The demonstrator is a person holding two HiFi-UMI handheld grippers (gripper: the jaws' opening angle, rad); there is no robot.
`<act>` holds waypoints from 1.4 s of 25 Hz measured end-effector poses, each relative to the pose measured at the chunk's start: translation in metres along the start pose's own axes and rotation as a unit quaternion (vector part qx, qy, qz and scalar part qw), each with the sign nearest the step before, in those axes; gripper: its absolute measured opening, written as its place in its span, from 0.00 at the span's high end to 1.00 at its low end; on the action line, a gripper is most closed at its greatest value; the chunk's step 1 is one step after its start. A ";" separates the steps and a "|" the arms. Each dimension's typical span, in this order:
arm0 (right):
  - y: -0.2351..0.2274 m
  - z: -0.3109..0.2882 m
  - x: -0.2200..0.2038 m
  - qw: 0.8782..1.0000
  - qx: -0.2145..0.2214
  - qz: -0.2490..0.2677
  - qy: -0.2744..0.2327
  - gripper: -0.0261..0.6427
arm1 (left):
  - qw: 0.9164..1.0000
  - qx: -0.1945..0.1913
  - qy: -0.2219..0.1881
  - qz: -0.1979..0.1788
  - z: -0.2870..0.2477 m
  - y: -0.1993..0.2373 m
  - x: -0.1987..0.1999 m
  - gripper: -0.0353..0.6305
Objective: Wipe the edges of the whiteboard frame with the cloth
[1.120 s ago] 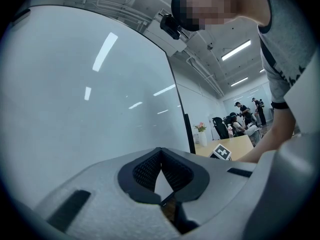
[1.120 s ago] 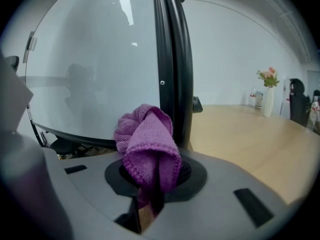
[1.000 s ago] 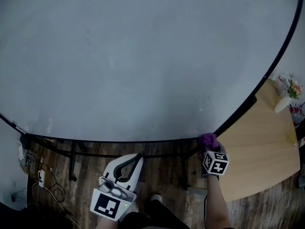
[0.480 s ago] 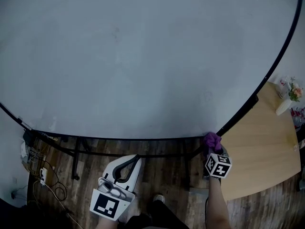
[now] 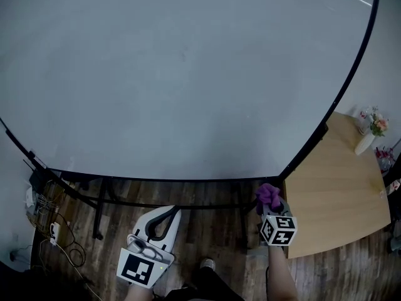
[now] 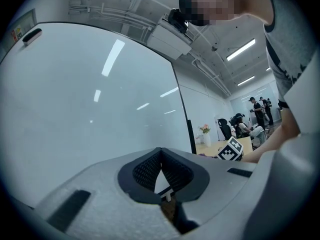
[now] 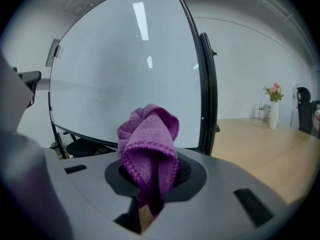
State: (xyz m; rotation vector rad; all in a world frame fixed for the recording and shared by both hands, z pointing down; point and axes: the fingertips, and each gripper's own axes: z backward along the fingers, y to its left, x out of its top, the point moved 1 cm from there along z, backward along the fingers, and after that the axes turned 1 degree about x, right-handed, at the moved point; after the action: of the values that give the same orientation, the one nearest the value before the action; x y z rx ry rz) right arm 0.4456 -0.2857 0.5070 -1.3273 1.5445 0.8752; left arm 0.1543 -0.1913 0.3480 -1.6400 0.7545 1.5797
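Leftmost, a tangle of cables (image 5: 45, 223) lies on the dark wood floor (image 5: 207, 231) under the near left end of the whiteboard (image 5: 188, 74), which fills most of the head view. Its black frame (image 5: 156, 180) runs along the near edge and up the right side.

Right of the cables, the left gripper (image 5: 169, 213) hangs over the floor, near the board's bottom edge but clear of it. Seen in its own view, the left gripper (image 6: 161, 156) has its jaws closed tip to tip with nothing between them.

Further right, the right gripper (image 5: 270, 204) clamps a purple cloth (image 5: 269, 195) (bunched and folded, standing up out of the jaws). The cloth sits just below the frame's near right corner; whether it touches the frame cannot be told. In the right gripper view the cloth (image 7: 150, 144) rises from the right gripper (image 7: 150, 176), just left of the frame's black upright (image 7: 207, 94).

At the far right stands a light wooden table (image 5: 338, 193), with a white vase of flowers (image 5: 366, 140) near its far edge.
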 end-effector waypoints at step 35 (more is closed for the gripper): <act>0.189 0.238 0.045 0.977 0.172 0.046 -0.121 0.85 | 0.996 0.069 -0.041 -0.028 0.204 -0.053 0.038 0.92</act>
State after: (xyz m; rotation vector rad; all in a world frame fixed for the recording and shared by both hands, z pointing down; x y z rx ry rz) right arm 0.3012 -0.0494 0.3744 -0.8741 1.4922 0.7544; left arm 0.0845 0.0092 0.3193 -1.4758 0.7501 1.5112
